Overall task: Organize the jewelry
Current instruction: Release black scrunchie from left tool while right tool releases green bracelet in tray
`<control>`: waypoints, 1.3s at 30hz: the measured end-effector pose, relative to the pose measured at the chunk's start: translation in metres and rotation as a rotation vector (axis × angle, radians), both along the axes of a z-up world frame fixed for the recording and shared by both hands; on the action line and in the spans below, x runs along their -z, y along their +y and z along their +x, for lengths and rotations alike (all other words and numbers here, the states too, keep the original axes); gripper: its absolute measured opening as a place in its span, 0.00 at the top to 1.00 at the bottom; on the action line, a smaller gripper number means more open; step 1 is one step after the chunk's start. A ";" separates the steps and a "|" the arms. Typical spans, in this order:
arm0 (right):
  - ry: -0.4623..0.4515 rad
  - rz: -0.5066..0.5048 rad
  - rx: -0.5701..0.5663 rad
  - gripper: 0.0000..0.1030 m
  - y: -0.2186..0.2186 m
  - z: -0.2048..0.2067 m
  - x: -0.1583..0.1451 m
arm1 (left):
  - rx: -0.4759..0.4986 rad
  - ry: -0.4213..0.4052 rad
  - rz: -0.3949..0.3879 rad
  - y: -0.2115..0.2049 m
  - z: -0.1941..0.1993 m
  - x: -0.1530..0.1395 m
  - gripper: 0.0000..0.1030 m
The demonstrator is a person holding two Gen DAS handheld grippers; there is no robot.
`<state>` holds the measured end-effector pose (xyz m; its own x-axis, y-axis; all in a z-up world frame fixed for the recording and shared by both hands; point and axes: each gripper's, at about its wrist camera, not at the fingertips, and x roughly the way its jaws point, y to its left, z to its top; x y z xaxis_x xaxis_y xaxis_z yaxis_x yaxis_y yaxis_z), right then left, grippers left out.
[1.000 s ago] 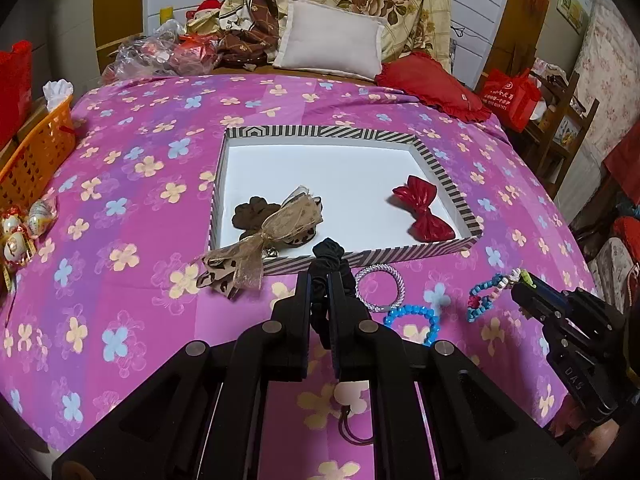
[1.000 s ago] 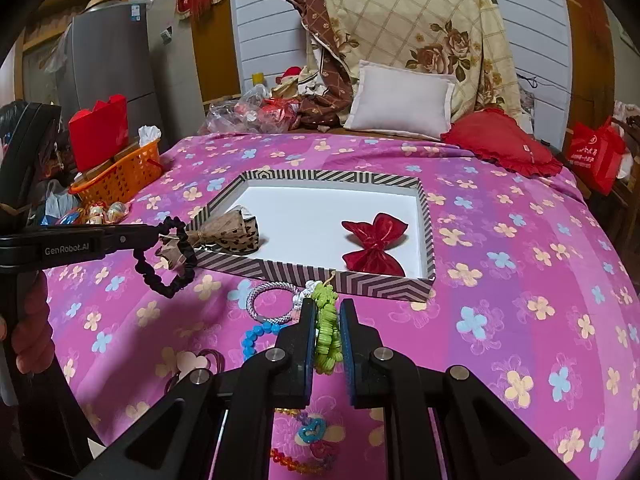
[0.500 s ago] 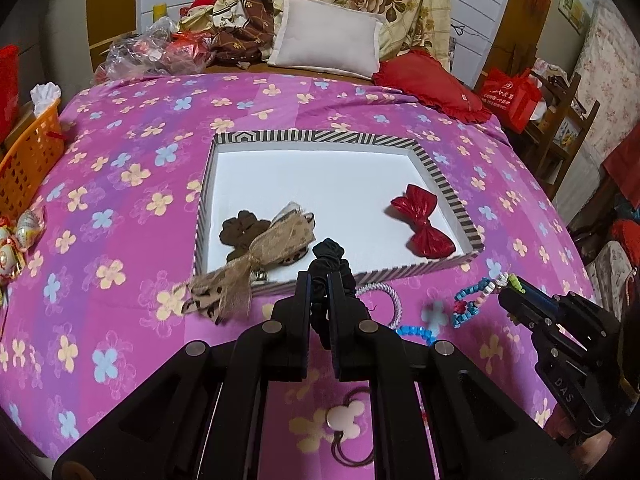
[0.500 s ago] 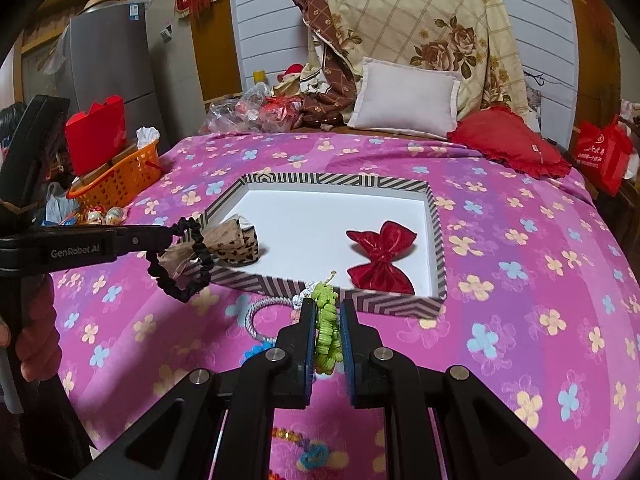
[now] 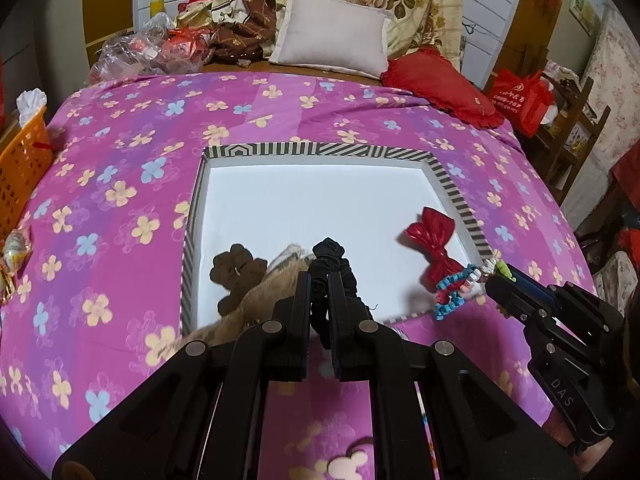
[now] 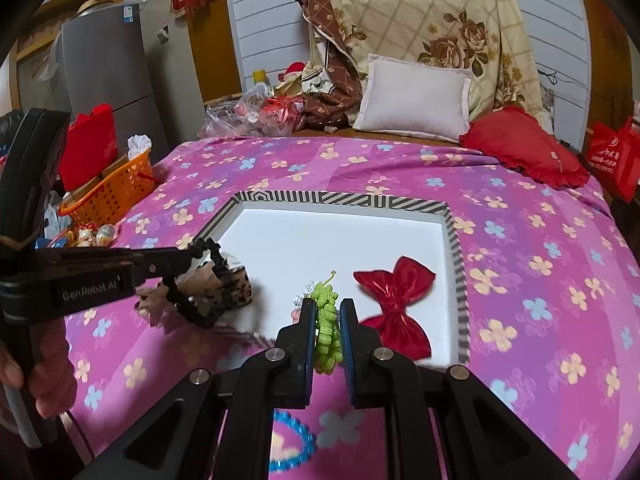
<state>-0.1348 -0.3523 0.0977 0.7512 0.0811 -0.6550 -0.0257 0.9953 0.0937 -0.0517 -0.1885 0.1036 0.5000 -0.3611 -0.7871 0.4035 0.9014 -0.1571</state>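
The left hand-held gripper (image 5: 319, 292) has its fingers pinched on a black scrunchie (image 5: 330, 264), which loops up and beyond the tips and hangs over the near left part of the striped-rim tray (image 5: 320, 150). Just left of that hand-held gripper, inside the tray, lies a brown flower-shaped hair clip (image 5: 236, 270), and a tan mesh bow (image 5: 256, 300) runs under the left finger and out over the tray's near rim (its far end is hidden by the fingers).

The right hand-held gripper (image 6: 328, 320) is closed on a beaded bracelet (image 6: 326, 320); in its own view the green beads fill the gap between the fingers, and in the left wrist view the blue-and-pink part of the strand (image 5: 456, 290) dangles from the tips above the tray's near right corner. Just beyond and right of this hand-held gripper a red bow (image 6: 394, 300) lies on the tray's white floor, close to the right wall.

Below the right hand-held gripper, on the pink floral bedspread (image 6: 520, 240), sits a blue bead bracelet (image 6: 292, 446). Far left of both, an orange basket (image 6: 112, 192) stands at the bed's edge.
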 end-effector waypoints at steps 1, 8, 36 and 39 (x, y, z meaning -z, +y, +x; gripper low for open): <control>0.003 0.003 -0.001 0.89 0.000 0.005 0.001 | -0.002 0.003 0.003 -0.001 0.003 0.002 0.94; 0.051 0.025 -0.007 0.89 -0.001 0.044 0.022 | -0.022 0.041 0.024 -0.005 0.028 0.020 0.94; 0.209 0.037 0.016 0.65 -0.013 0.067 0.069 | -0.067 0.102 0.075 -0.005 0.039 0.061 0.60; 0.180 0.038 0.018 0.61 -0.009 0.059 0.061 | -0.067 0.072 0.061 -0.004 0.032 0.051 0.45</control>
